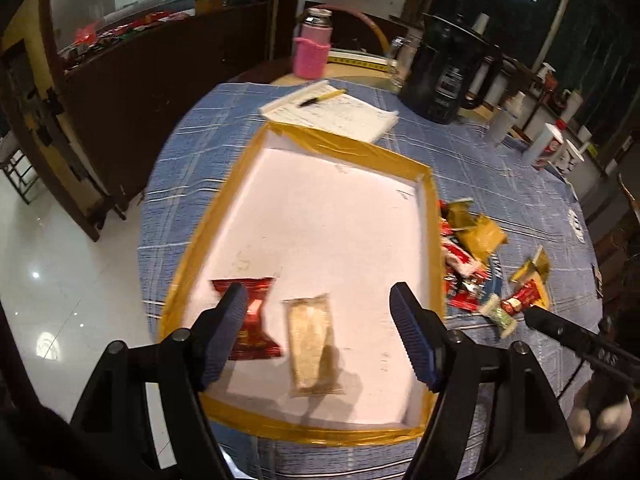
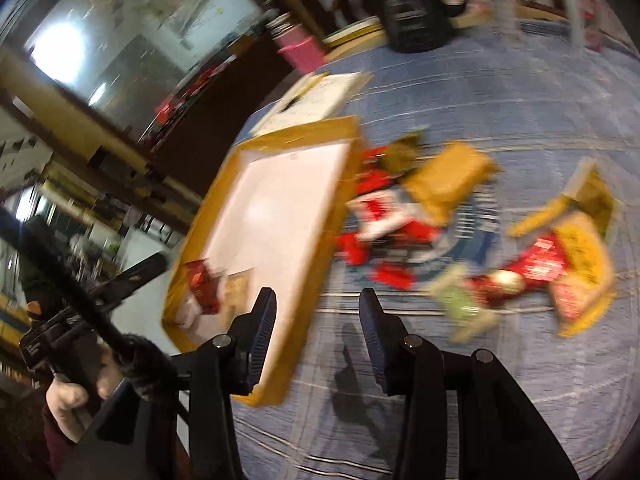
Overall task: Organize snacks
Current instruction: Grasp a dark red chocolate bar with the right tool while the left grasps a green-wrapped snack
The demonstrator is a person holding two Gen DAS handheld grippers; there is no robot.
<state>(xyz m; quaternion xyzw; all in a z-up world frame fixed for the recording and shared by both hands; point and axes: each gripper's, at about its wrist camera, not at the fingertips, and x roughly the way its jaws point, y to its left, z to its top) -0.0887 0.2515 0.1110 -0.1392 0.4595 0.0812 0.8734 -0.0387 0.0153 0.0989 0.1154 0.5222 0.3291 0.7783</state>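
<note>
Left gripper (image 1: 316, 320) spread wide, empty, above white tray (image 1: 430, 216) holding red packet (image 1: 260, 320) and clear packet (image 1: 312, 352); right gripper (image 2: 316, 320) parted, empty, over blue cloth (image 2: 500, 400) near snack pile (image 2: 440, 216)

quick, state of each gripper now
left gripper: open, holding nothing, over the tray
right gripper: open, holding nothing, over the tablecloth

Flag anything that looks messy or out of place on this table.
The snack pile lies jumbled on the blue tablecloth right of the tray, wrappers overlapping at odd angles. Only a red packet and a tan packet sit inside the tray.
</note>
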